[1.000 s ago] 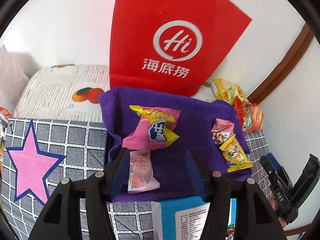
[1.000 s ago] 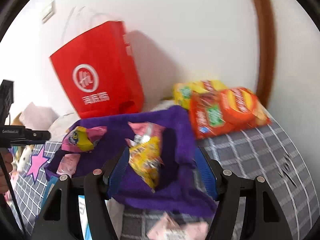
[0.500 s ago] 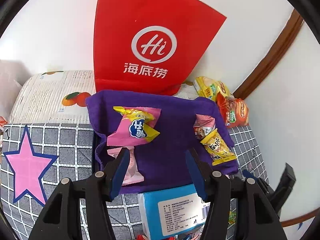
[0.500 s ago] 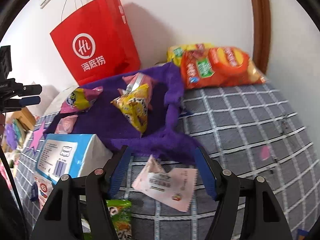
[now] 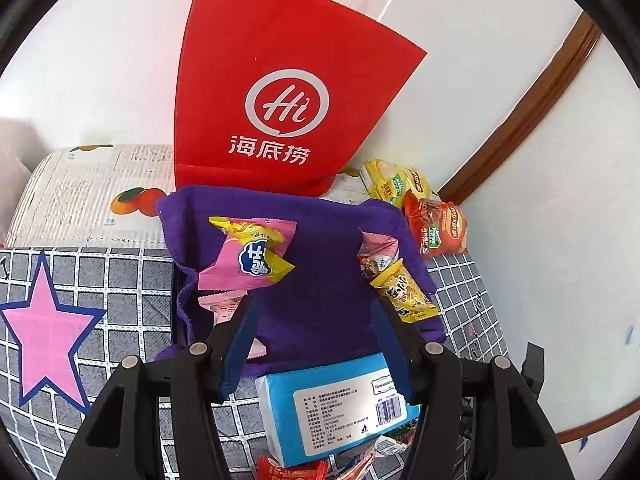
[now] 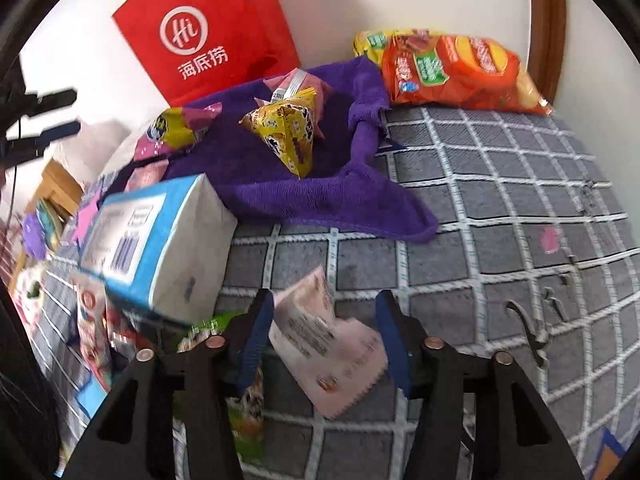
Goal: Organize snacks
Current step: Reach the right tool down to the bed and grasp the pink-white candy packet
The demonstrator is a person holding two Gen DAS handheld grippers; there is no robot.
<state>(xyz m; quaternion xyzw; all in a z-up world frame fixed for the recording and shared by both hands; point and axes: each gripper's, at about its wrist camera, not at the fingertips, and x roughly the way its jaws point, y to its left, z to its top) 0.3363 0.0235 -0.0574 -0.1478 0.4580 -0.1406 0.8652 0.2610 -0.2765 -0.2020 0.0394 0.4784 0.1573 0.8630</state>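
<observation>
Snacks partly sorted: pink-and-yellow wrapped packet (image 5: pixel 250 256) and yellow foil pouch (image 6: pixel 286 134) lie on the purple terry cloth (image 6: pixel 320 196). Just in front of that cloth, a pale pink paper packet (image 6: pixel 324 340) sits between the wide-spread right gripper (image 6: pixel 324 340); the left gripper (image 5: pixel 314 344) hangs wide and empty.

red bag (image 5: pixel 280 92): "hi", "海底捞".

left gripper (image 5: pixel 312 312) jaws apart over purple towel (image 5: pixel 320 248), pink-yellow snack (image 5: pixel 250 254) and yellow packet (image 5: pixel 404 292) on it, red bag (image 5: pixel 280 100) behind, blue box (image 5: pixel 340 404) below
</observation>
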